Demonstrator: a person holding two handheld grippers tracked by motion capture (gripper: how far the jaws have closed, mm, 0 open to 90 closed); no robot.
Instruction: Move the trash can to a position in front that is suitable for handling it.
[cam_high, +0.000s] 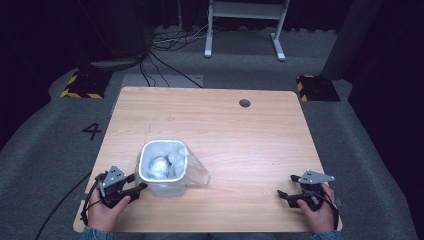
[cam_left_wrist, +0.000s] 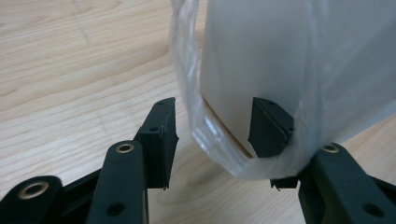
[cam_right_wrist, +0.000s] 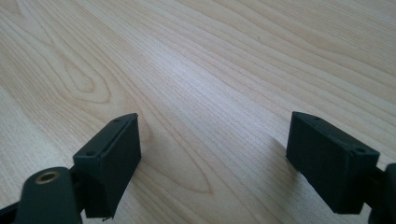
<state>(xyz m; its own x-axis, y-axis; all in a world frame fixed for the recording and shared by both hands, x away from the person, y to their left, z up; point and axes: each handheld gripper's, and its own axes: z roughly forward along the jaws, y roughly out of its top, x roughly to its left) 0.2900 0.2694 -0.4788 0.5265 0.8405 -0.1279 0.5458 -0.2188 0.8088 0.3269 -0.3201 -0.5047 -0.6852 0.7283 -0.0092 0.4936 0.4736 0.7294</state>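
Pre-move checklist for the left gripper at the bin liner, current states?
1. Left gripper open: ok, jaws stand wide apart.
2. Liner between its jaws: ok, a fold of the clear plastic bag hangs in the gap, with one jaw behind the film.
3. Jaws off the bin wall: cannot tell, the white bin sits right against the gripper in the left gripper view.
4. Bin upright on the table: ok.
5. Bin contents: ok to note, crumpled pale items lie inside; what they are cannot be told.
6. Right gripper out of the way: ok, open over bare wood, far from the bin.
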